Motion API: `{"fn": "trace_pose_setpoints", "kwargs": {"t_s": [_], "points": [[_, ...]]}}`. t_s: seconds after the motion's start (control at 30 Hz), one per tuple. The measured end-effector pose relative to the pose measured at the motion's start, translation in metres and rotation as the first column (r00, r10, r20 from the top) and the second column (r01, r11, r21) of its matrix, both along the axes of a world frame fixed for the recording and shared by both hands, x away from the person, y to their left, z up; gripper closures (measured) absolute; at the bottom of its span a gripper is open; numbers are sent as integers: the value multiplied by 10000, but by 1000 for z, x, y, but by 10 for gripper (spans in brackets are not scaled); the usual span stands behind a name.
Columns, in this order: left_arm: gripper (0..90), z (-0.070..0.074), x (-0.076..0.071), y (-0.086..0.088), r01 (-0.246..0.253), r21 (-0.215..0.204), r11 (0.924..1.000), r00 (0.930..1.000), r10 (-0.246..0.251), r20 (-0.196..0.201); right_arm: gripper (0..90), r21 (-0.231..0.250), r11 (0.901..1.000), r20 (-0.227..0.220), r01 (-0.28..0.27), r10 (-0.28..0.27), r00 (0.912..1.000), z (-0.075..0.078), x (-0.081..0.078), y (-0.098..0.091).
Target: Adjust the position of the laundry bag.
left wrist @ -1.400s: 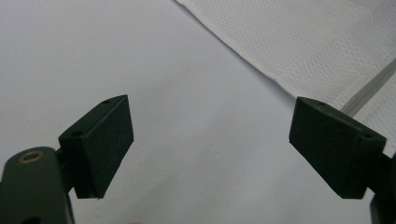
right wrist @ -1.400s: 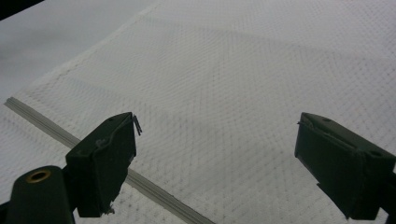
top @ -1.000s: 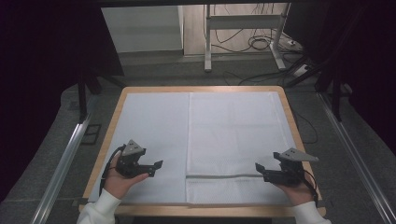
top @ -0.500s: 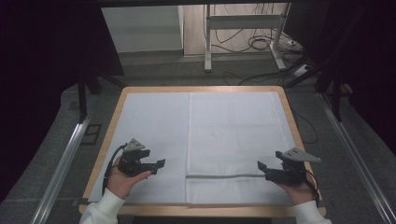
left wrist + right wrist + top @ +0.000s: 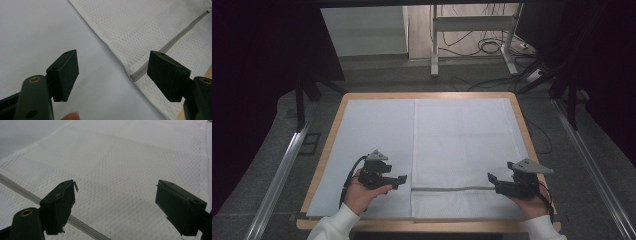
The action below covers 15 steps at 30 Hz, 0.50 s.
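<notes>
With both the left gripper (image 5: 400, 180) and right gripper (image 5: 493, 179) gaping empty, the limp, light mesh laundry bag (image 5: 467, 150) is lying flat ahead of their fingers, likely best pinched at its zipper (image 5: 452, 189) hem.

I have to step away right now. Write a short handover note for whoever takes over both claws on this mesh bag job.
Left claw: open, holding nothing, over the pale table cover just beside the left end of the zipper.
Right claw: open, holding nothing, over the mesh bag at the zipper's right end.
The white mesh bag lies flat on the right half of the table, grey zipper running across near the front edge.
Done: both claws lined up at the zipper ends.
Left: nothing gripped yet; probably close on the bag near the zipper.
</notes>
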<state>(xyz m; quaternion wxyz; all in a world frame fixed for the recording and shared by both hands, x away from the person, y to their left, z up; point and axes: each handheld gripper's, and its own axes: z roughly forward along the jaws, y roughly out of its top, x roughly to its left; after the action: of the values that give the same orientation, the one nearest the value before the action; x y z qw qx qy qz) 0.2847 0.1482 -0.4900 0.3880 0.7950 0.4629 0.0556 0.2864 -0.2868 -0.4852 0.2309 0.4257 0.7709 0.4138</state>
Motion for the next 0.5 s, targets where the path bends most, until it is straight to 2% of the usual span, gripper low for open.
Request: {"fn": "trace_pose_setpoints", "kwargs": {"t_s": [0.2, 0.27, 0.5], "points": [[281, -6, 2, -14, 145, 239, 9996, 9997, -140, -215, 156, -157, 9999, -17, 18, -18, 10000, -2, 1, 1], [293, -11, 4, -23, 306, 417, 9987, 9988, -289, -400, 157, -217, 9998, 0, 30, -30, 10000, -2, 0, 2], [330, -16, 8, -37, 408, 551, 9976, 9971, -371, -657, 157, -314, 9995, 48, 94, -93, 9999, -2, 0, 1]]}}
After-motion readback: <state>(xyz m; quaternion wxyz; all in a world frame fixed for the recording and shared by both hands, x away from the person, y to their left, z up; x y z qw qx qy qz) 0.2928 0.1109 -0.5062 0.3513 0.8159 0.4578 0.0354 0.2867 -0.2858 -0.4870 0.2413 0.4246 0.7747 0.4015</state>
